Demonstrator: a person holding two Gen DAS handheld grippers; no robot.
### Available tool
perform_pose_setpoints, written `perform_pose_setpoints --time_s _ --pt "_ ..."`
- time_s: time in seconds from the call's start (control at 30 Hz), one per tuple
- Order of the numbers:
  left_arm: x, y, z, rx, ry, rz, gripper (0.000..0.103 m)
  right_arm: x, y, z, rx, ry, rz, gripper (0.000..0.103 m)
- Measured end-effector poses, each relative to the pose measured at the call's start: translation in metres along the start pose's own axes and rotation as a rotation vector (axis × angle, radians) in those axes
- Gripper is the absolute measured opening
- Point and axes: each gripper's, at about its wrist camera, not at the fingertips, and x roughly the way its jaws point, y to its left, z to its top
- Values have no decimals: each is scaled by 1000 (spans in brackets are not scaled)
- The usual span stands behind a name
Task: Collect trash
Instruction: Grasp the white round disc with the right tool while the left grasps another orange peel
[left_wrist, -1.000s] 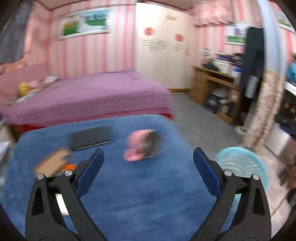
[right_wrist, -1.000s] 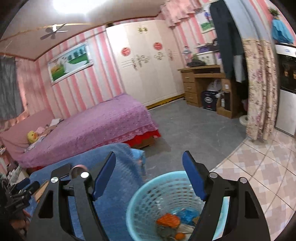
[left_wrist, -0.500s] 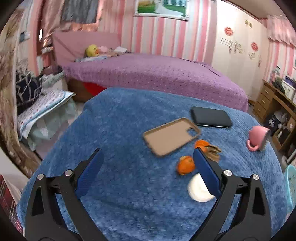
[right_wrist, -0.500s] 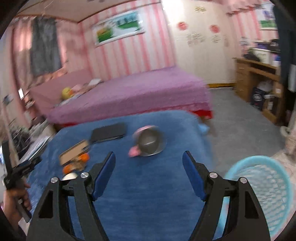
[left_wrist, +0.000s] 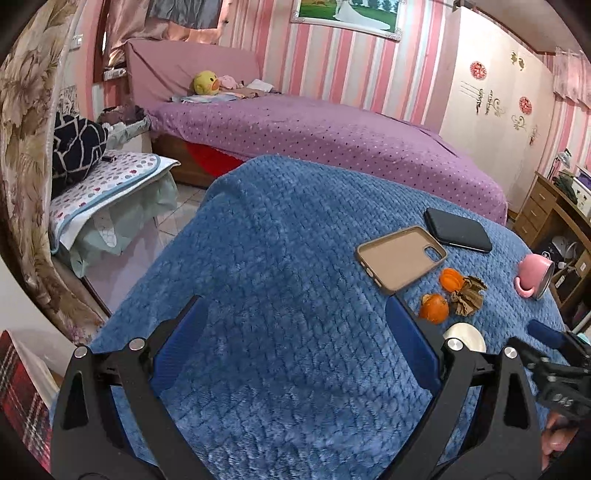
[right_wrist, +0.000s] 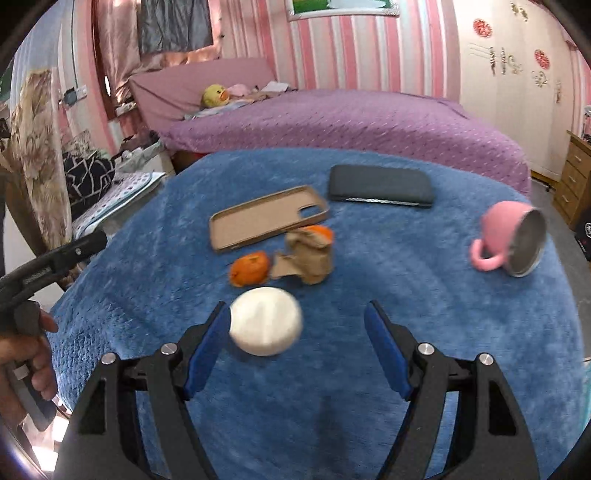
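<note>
A blue quilted blanket (right_wrist: 369, 387) covers the desk, and the trash lies in a loose cluster toward its right part as the left wrist view shows it. There are two pieces of orange peel (right_wrist: 250, 274), a crumpled brown paper (right_wrist: 310, 256) standing between them and touching the farther one, and a white round disc (right_wrist: 264, 320) just in front of the nearer peel. Behind the cluster a tan phone case (right_wrist: 266, 218) lies open side up, its near edge just beside the paper. A dark phone (right_wrist: 380, 183) lies flat beyond the case, toward the far edge. A pink mug (right_wrist: 509, 238) lies tipped on its side near the right edge, its metal-lined mouth turned to the right.

The right claw (right_wrist: 297, 325) hangs just before the disc with its blue pads spread wide and nothing pressed between them; the disc sits close against the left pad (right_wrist: 207, 350), though blur keeps me from telling whether they touch.

The left claw (left_wrist: 295, 332) stands open over bare blanket to the left of the cluster, gripping nothing. Its right pad (left_wrist: 413, 347) is near the disc and the nearer peel without touching them.

A purple bed (left_wrist: 332, 136) stands behind the desk.
</note>
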Motion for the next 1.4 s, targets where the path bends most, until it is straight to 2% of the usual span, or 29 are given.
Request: perform_pose_setpoints --time_s 0.17,0.3,0.33,0.37,0.43,0.5,0.63,0.8,0.97,1.07,1.1,1.13,1.17,1.27,1.4 --pt "7 4 -2 12 8 -4 94 40 25 1 -37 69 -4 74" --pt "13 2 -2 9 18 -14 94 66 32 -5 -68 144 -52 73" --pt "14 0 -3 14 20 -16 94 71 33 -6 -76 161 -55 70" --pt "16 -2 -4 21 22 -18 94 70 31 -6 -79 158 -54 61" --pt "20 -11 -5 44 31 -28 94 62 26 -3 -64 144 -22 61" --pt "26 -21 -6 59 45 -53 94 46 15 3 -48 100 -30 61" --pt "39 -54 -9 87 82 -150 94 9 -18 18 -20 6 -72 61" --pt "57 -100 -13 173 108 -163 94 -10 -78 29 29 -26 -112 61" --pt "82 -135 -13 281 128 -127 91 -15 -129 35 89 -28 -144 61" --pt "96 -152 -16 350 148 -118 80 -13 -150 35 139 -24 -144 61" --pt "100 -153 -16 356 159 -116 63 -13 -152 34 147 -23 -143 61" --pt "105 -154 -17 358 190 -121 38 -13 -154 34 151 -22 -140 61" --pt "110 -154 -19 351 216 -134 30 -14 -154 34 148 -22 -139 61" --pt "106 -153 -19 351 210 -139 26 -20 -149 32 128 -30 -132 61" --pt "81 -146 -13 328 167 -154 24 -37 -141 31 103 -56 -133 61"
